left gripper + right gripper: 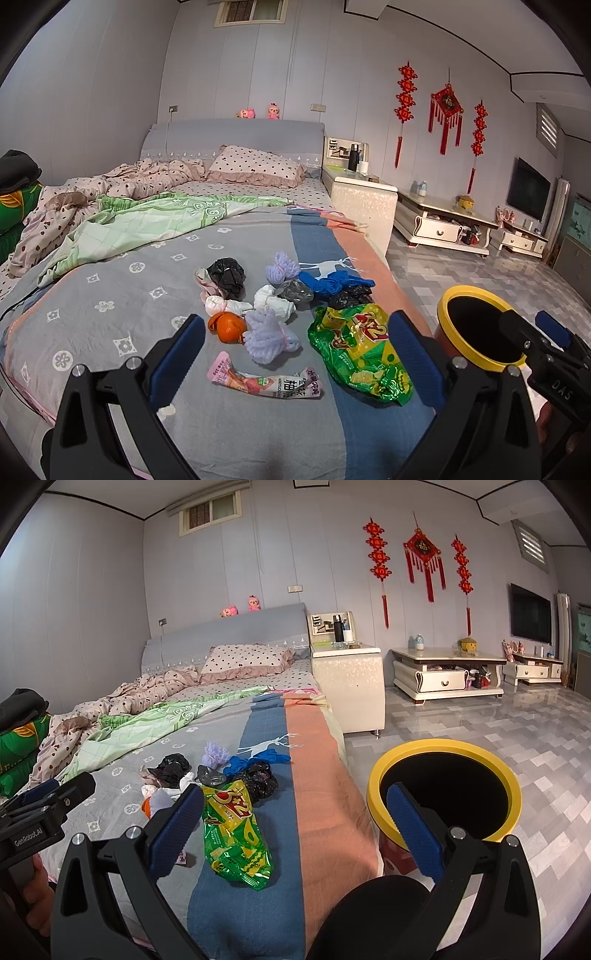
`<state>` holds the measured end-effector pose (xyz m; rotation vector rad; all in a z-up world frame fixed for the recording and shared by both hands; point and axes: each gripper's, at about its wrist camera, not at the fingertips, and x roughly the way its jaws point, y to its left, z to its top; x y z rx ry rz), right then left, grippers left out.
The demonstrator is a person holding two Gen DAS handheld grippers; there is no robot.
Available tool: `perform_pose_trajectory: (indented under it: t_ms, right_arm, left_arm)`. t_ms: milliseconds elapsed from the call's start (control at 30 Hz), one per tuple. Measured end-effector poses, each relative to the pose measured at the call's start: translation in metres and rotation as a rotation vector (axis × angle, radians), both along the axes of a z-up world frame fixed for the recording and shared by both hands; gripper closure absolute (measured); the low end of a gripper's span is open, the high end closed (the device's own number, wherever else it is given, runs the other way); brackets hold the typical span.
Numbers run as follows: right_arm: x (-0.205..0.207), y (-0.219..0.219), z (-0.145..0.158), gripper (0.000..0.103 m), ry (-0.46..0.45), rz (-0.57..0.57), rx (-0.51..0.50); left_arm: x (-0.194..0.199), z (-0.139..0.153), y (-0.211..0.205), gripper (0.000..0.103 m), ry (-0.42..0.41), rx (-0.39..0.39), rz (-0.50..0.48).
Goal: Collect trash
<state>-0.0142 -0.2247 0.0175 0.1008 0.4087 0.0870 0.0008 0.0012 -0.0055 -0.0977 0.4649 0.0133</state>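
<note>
The left hand-held gripper (295, 362) has its two blue-padded jaws spread wide and nothing is between them; it hangs above the near end of the bed (110, 295), which is covered by a grey, blue and orange patterned blanket. The right hand-held gripper (295, 827) is also wide apart and holds nothing; it hangs over the bed edge, with its right jaw in front of the round trash bin with a yellow rim (443, 746).

The trash lies in a loose group on the blanket. A crumpled green and yellow foil snack bag (362, 347) is at the right side of the group, near the bed edge. A flat pink and white snack wrapper (266, 382) lies nearest to the left camera. Just behind it is a pale purple foam fruit net (267, 338), touching an orange peel (227, 326). Farther back are white crumpled tissues (273, 301), a black plastic bag (227, 277), a second purple foam net (282, 267) and a blue glove (332, 282).

The bin stands on the tiled floor (480, 716), just beside the bed
</note>
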Motion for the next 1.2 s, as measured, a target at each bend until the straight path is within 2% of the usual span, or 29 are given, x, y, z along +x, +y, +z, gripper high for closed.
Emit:
perform_pose_trajectory:
  t_ms: [767, 1200]
  right_arm:
    - [-0.001, 0.000, -0.002, 0.008, 0.009, -0.003, 0.006]
    - [0.002, 0.000, -0.014, 0.008, 0.016, -0.009, 0.008]
  left_arm:
    - [0.000, -0.002, -0.001, 0.007, 0.004, -0.002, -0.001]
    - [0.001, -0.004, 0.000, 0.007, 0.007, -0.005, 0.000]
